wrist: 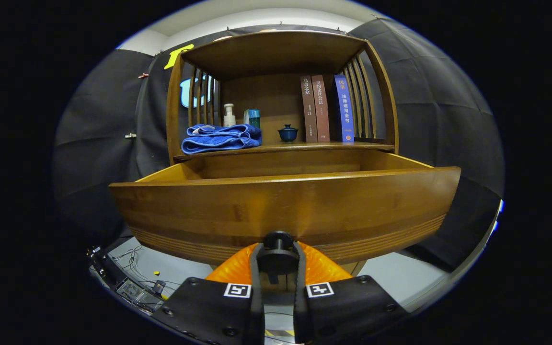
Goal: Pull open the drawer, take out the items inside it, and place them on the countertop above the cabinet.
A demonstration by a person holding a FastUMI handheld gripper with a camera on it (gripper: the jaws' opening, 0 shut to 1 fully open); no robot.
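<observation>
Tongs: my gripper (pixel 278 261) has both fingers closed onto the dark round knob (pixel 278 240), one on each side, with only the knob's width between them.
Knob: it sits at the middle of the lower edge of the drawer front (pixel 285 211), and I have nothing else in hold.
Drawer: it stands pulled well out from the cabinet (pixel 283 91), its front panel right ahead of my fingers and its top rim level across my view.
Drawer inside: I look from below the rim, so I see the bare far wall and side walls but not the floor; I cannot tell what lies in it.
Step in hand: the pull looks about finished, by my judgement; the taking out has not begun.
Next move: I should let the knob go, rise above the front rim, look down inside, then reach for whatever is there.
Countertop: the shelf board (pixel 285 146) just behind the drawer is where things should go, and its middle front edge has free room.
Counts on the shelf: one folded blue towel (pixel 221 138) at the left end, one pump bottle (pixel 229 115), one teal box (pixel 252 117), one small blue lidded cup (pixel 288 133), and three upright books (pixel 326 109) at the right end.
</observation>
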